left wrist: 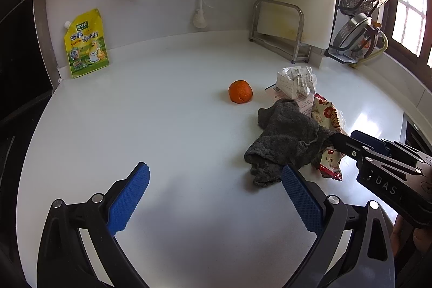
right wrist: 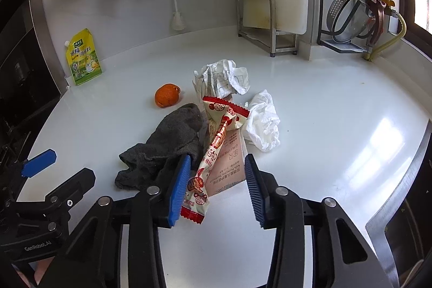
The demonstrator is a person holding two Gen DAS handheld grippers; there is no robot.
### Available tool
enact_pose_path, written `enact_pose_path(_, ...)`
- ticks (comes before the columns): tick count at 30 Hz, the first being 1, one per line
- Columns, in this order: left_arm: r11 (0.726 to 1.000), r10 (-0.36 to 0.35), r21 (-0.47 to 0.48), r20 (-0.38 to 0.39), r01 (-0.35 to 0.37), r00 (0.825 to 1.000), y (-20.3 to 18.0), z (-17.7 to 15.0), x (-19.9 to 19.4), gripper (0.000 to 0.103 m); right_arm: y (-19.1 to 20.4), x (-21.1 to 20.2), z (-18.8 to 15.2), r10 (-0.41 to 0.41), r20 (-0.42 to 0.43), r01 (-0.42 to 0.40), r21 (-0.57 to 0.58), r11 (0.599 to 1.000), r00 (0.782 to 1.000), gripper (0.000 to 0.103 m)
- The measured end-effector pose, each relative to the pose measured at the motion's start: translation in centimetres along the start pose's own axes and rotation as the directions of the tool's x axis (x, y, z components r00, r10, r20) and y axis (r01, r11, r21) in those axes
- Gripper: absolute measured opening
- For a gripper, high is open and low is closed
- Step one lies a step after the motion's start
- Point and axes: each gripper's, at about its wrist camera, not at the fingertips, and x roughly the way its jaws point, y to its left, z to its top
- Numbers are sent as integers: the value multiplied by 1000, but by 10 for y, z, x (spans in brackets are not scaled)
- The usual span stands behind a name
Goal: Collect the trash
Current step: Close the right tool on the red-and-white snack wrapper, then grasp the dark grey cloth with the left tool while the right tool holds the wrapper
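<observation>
Yellow seasoning pouch [right wrist: 83, 58] upright at table [right wrist: 337, 112] far left, against wall. Left gripper [left wrist: 216, 196] fingers wide apart, holding nothing, over bare table. Orange peel [right wrist: 166, 95] just beyond grey rag [right wrist: 167, 147]. Right gripper [right wrist: 216, 188] fingers apart, straddling red-white snack wrapper [right wrist: 216, 142]; left finger touching rag. Crumpled grid paper [right wrist: 218, 80] behind wrapper, white tissue [right wrist: 263, 120] to its right. Pink card [right wrist: 229, 169] under wrapper.

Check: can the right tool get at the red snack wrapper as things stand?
Probably yes. The right tool is open, and the red snack wrapper already lies between its fingers with nothing over that end. The grey cloth crowds the left finger and could get pinched too.
</observation>
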Motion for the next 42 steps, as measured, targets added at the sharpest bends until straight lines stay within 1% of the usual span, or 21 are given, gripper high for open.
enact_pose_path(1, 1000, 0, 2, 0, 0, 1000, -1, 0, 0, 97, 1, 1, 0, -3, -2, 3, -8, 1000, 1000, 34)
enact_pose_path(3, 1000, 0, 5, 2, 0, 1000, -2, 1, 0, 97, 2, 0, 1, -6, 4, 6, -23, 1000, 1000, 23)
enact_pose_path(5, 1000, 1, 6, 3, -1, 1000, -4, 1, -1, 97, -1, -2, 2, 8, 4, -8, -21, 1000, 1000, 4)
enact_pose_path(7, 1000, -2, 5, 3, 2, 1000, -5, 3, -1, 97, -5, -5, 2, 19, 11, -19, -9, 1000, 1000, 4)
enact_pose_path(16, 1000, -2, 18, 3, 2, 1000, -16, 5, 2, 97, -36, -26, -5, 23, 65, -27, 65, 997, 998, 2)
enact_pose_path(19, 1000, -6, 23, 0, 6, 1000, -20, 6, 4, 97, -54, -30, -8, 96, 74, -105, 135, 985, 993, 2)
enact_pose_path(20, 1000, -8, 23, -2, 8, 1000, -21, 6, 4, 97, -58, -31, -9, 98, 70, -108, 149, 983, 993, 2)
enact_pose_path(22, 1000, -11, 25, -2, 11, 1000, -23, 6, 4, 97, -63, -31, -11, 76, 66, -85, 153, 984, 995, 2)
enact_pose_path(25, 999, -10, 33, 1, 10, 1000, -26, 6, 4, 97, -63, -32, -14, 30, 59, -37, 124, 992, 998, 2)
enact_pose_path(30, 999, -8, 45, -2, 9, 1000, -32, 7, 6, 97, -65, -35, -18, -23, 60, 16, 104, 994, 998, 2)
enact_pose_path(32, 999, -7, 50, 1, 7, 1000, -34, 7, 6, 97, -71, -41, -20, -31, 74, 22, 118, 993, 997, 2)
enact_pose_path(37, 999, -20, 51, 2, 19, 1000, -36, 7, 6, 97, -84, -60, -22, -28, 133, 7, 153, 988, 991, 2)
enact_pose_path(42, 998, -27, 55, -6, 27, 1000, -41, 7, 8, 97, -91, -64, -23, -63, 131, 42, 158, 987, 989, 2)
